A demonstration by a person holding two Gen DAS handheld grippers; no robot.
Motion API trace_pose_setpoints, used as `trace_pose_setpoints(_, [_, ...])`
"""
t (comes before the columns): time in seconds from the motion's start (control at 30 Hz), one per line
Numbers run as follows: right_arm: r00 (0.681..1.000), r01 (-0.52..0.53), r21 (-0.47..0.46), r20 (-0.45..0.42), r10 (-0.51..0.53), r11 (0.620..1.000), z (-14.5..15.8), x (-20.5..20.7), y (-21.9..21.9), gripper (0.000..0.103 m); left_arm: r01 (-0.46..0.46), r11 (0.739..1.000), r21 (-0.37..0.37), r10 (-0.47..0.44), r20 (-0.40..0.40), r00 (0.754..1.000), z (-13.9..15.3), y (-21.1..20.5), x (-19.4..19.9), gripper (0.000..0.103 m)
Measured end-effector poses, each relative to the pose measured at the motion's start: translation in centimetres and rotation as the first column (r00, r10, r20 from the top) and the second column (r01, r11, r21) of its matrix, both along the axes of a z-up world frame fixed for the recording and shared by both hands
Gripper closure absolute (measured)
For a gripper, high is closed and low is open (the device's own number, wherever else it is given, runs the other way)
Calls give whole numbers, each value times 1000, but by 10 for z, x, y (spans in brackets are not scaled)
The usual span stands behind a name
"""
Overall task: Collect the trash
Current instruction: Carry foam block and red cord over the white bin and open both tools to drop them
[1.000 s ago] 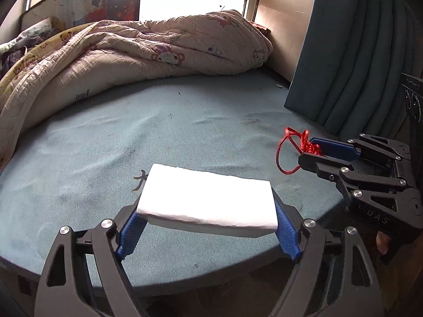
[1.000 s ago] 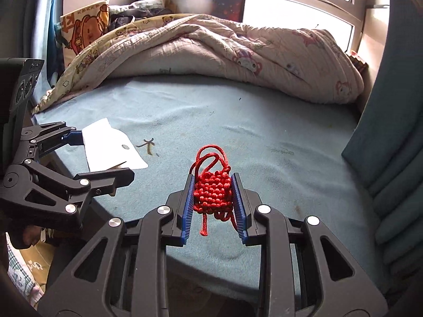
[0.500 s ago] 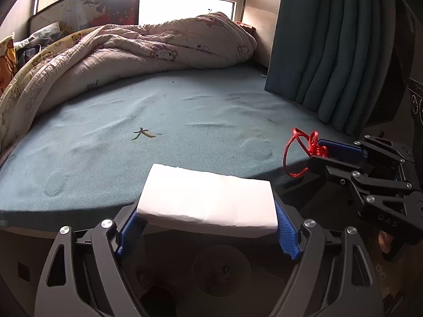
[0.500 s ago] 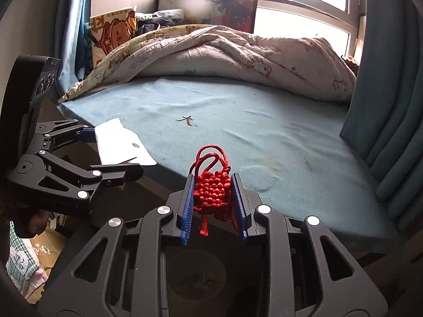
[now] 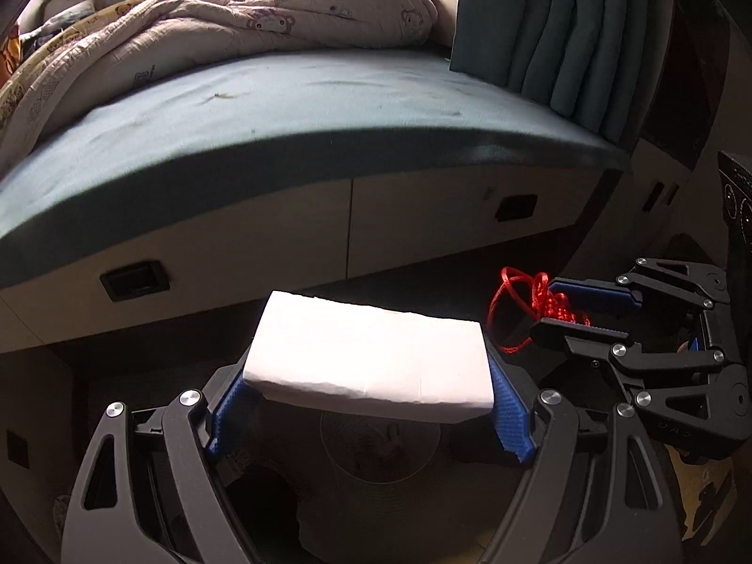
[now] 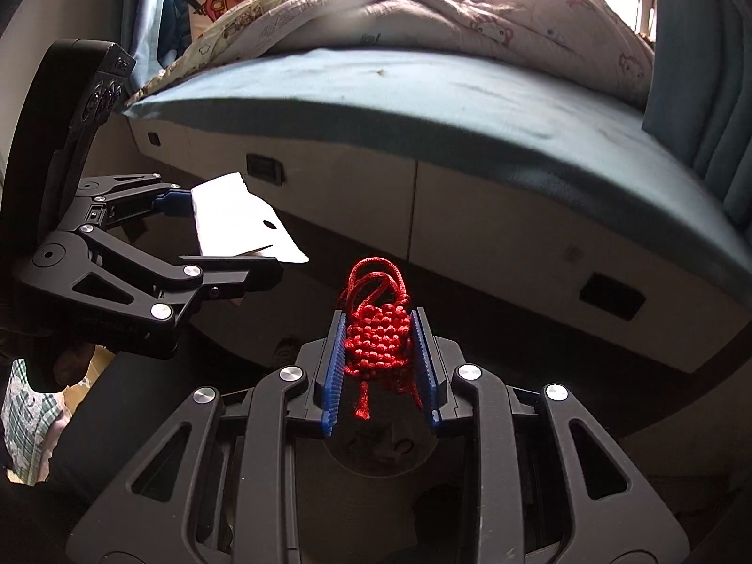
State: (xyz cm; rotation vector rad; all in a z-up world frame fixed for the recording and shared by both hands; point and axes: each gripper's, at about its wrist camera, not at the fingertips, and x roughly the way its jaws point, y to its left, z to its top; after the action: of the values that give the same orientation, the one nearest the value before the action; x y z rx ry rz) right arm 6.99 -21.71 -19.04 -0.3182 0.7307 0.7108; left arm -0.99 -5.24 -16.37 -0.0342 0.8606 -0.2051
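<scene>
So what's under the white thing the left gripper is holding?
Below the white tissue pack, held in the left gripper, there is a round dark shape, too dim to name. The pack covers whatever lies straight beneath it.

White folded tissue pack (image 5: 369, 357): flat, rectangular, clamped across its width in my left gripper (image 5: 371, 404), lower centre of frame

Red knotted cord ornament (image 6: 376, 340): woven body, loops upward, pinched in my right gripper (image 6: 378, 366), centre frame

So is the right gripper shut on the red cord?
Shut: right gripper has both blue pads pressed against the red knotted cord, loops sticking out above.
</scene>
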Motion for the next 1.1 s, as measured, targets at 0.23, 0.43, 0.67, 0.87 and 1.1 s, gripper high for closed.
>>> trace_pose_setpoints(0.23, [990, -8, -70, -141, -2, 998, -96, 8, 0, 77, -18, 1000, -18, 15, -170, 985, -111, 8, 11, 21])
trace_pose_setpoints(0.43, [972, 11, -127, -232, -40, 992, -154, 31, -2, 77, -1, 998, -60, -17, -289, 957, -186, -2, 26, 21])
trace_pose_setpoints(0.67, [953, 14, -138, -299, -56, 990, -193, 57, 2, 77, 42, 997, -71, -64, -355, 933, -246, -22, 48, 21])
trace_pose_setpoints(0.87, [944, 8, -155, -325, -59, 988, -222, 73, 16, 77, 84, 996, -24, -86, -391, 917, -273, -24, 57, 21])
trace_pose_setpoints(1.1, [931, 22, -171, -355, -83, 985, -238, 93, 18, 77, 86, 996, -4, -80, -412, 908, -281, -30, 62, 8])
